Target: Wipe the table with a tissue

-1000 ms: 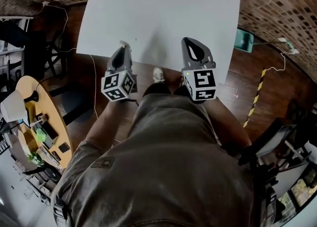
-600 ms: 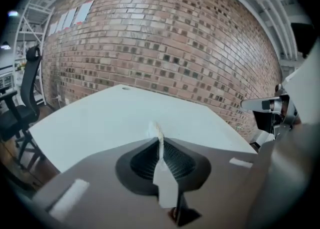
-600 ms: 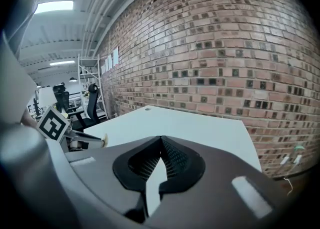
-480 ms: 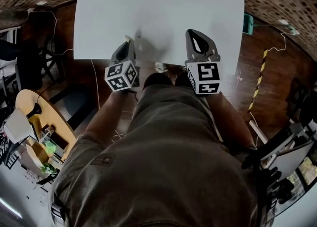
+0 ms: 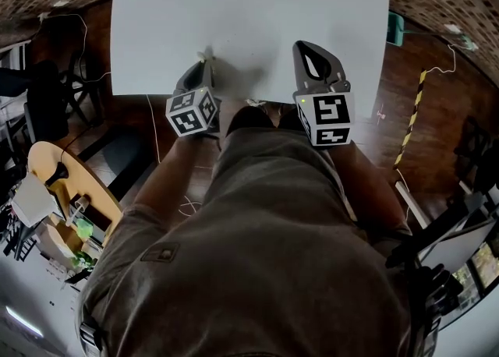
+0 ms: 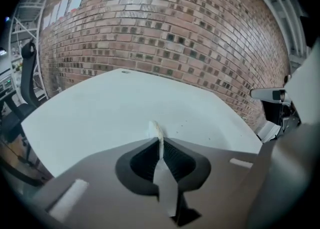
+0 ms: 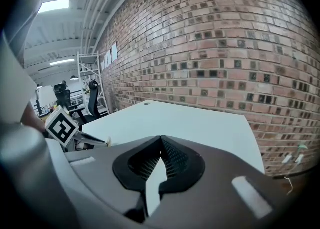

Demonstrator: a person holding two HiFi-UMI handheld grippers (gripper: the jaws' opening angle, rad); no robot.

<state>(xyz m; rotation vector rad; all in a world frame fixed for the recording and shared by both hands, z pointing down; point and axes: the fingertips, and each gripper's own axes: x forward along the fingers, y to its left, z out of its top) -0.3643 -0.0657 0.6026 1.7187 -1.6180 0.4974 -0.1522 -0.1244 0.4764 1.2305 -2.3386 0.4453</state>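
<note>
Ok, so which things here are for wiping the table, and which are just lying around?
For the job:
- tissue, pinched in the left hand-held gripper
- white table
- right hand-held gripper, shut and empty

Just lying about:
- round wooden table with clutter on it
- office chair
- teal thing on the floor
- striped floor tape

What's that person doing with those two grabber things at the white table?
A person stands at the near edge of the white table, holding a gripper in each hand. The left gripper is shut on a small tissue, poking out over the tabletop. The right gripper is shut with nothing in it.
</note>
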